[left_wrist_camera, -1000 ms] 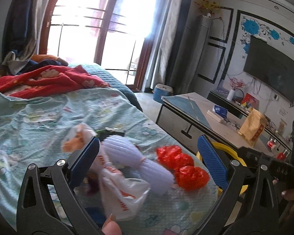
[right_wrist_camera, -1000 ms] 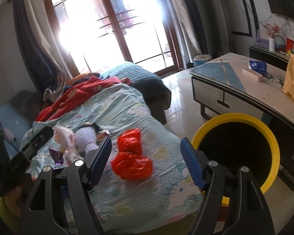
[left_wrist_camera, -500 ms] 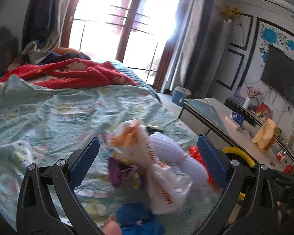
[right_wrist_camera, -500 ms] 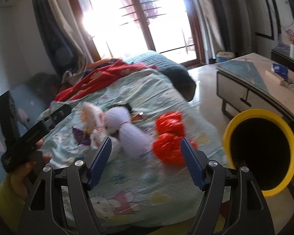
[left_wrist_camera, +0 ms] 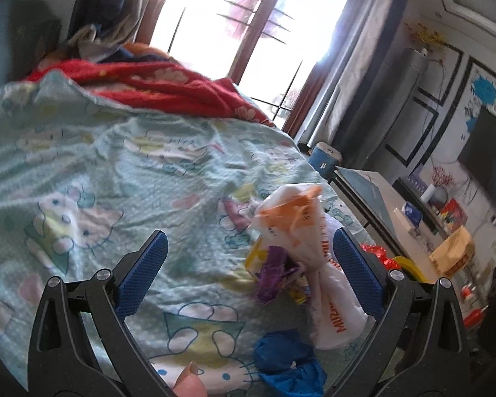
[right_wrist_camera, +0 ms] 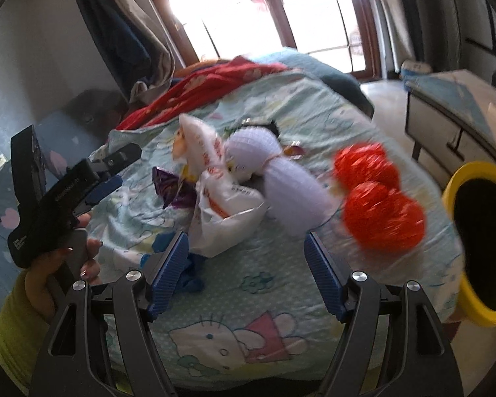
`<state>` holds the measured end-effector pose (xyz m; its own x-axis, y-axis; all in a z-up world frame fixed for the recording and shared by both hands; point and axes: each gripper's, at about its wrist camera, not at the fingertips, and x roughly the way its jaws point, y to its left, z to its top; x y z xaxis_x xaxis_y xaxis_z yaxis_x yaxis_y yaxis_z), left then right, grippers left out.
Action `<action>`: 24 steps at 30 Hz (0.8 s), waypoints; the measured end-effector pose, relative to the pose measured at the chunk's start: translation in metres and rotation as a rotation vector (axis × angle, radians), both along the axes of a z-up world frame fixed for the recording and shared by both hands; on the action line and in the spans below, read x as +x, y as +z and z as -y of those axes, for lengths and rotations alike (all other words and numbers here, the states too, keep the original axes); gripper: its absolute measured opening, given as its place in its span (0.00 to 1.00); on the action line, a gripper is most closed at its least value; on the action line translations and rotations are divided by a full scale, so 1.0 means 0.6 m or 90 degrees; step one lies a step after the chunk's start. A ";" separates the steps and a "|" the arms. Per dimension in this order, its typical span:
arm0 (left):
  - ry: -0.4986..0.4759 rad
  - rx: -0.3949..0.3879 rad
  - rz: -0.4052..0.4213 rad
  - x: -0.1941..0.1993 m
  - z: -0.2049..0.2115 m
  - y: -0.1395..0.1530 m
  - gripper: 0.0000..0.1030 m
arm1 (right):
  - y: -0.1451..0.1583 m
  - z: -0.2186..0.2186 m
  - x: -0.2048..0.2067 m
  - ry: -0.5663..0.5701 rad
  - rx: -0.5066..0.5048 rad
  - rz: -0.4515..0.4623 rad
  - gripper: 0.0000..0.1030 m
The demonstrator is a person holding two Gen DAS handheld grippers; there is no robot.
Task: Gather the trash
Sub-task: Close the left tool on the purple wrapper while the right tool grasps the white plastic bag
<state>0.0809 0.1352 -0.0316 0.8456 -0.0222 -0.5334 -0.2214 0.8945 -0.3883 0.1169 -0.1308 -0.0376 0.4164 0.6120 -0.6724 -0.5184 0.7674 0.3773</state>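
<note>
Trash lies on the bed's cartoon-print sheet [right_wrist_camera: 248, 301]. A white and orange plastic bag [right_wrist_camera: 221, 205] lies in the middle; it also shows in the left wrist view [left_wrist_camera: 317, 258]. Beside it are a purple wrapper [right_wrist_camera: 173, 187], a white ribbed bag [right_wrist_camera: 281, 178], two red bags [right_wrist_camera: 377, 205] and a blue scrap [left_wrist_camera: 287, 360]. My left gripper [left_wrist_camera: 248, 278] is open and empty, with the white bag near its right finger. My right gripper [right_wrist_camera: 244, 274] is open and empty, just in front of the white bag.
A yellow-rimmed bin [right_wrist_camera: 479, 251] stands off the bed's right edge. A low table [right_wrist_camera: 453, 109] stands beyond it. A red blanket [left_wrist_camera: 162, 86] lies at the far end of the bed. The left gripper also shows in the right wrist view [right_wrist_camera: 97, 178].
Both grippers have swung left over the bed. The white and orange bag has shifted from the left finger to the right finger in the left wrist view. Both stay open.
</note>
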 end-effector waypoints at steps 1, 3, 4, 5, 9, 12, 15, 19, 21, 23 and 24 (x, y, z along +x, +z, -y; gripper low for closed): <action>-0.002 -0.012 -0.001 0.000 -0.005 -0.003 0.83 | -0.006 -0.007 0.005 0.005 0.005 -0.014 0.68; -0.010 -0.031 -0.002 0.000 -0.012 -0.010 0.73 | -0.013 -0.020 0.011 0.011 0.007 -0.023 0.67; -0.016 -0.041 -0.002 0.001 -0.016 -0.013 0.70 | -0.015 -0.025 0.013 0.014 0.008 -0.026 0.67; -0.023 -0.053 -0.002 0.002 -0.018 -0.015 0.64 | -0.017 -0.030 0.016 0.015 0.009 -0.030 0.66; -0.049 -0.093 -0.004 0.006 -0.020 -0.027 0.52 | -0.022 -0.047 0.029 0.021 0.020 -0.046 0.61; -0.072 -0.111 -0.004 0.012 -0.015 -0.030 0.47 | -0.025 -0.062 0.035 0.026 0.014 -0.045 0.59; -0.097 -0.110 -0.006 0.017 -0.003 -0.031 0.45 | -0.032 -0.073 0.041 0.025 0.010 -0.045 0.57; -0.116 -0.111 -0.018 0.023 0.008 -0.040 0.34 | -0.042 -0.075 0.044 0.022 0.011 -0.051 0.47; -0.120 -0.112 -0.024 0.026 0.010 -0.045 0.26 | -0.046 -0.073 0.045 0.020 0.013 -0.055 0.38; -0.121 -0.113 -0.026 0.028 0.010 -0.047 0.17 | -0.048 -0.069 0.045 0.014 0.014 -0.055 0.30; -0.121 -0.114 -0.027 0.028 0.010 -0.046 0.14 | -0.049 -0.067 0.044 0.012 0.012 -0.053 0.28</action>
<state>0.0975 0.1294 -0.0594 0.7944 -0.2764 -0.5409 -0.0747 0.8393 -0.5385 0.1435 -0.0903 -0.0668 0.3471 0.6324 -0.6925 -0.4989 0.7498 0.4347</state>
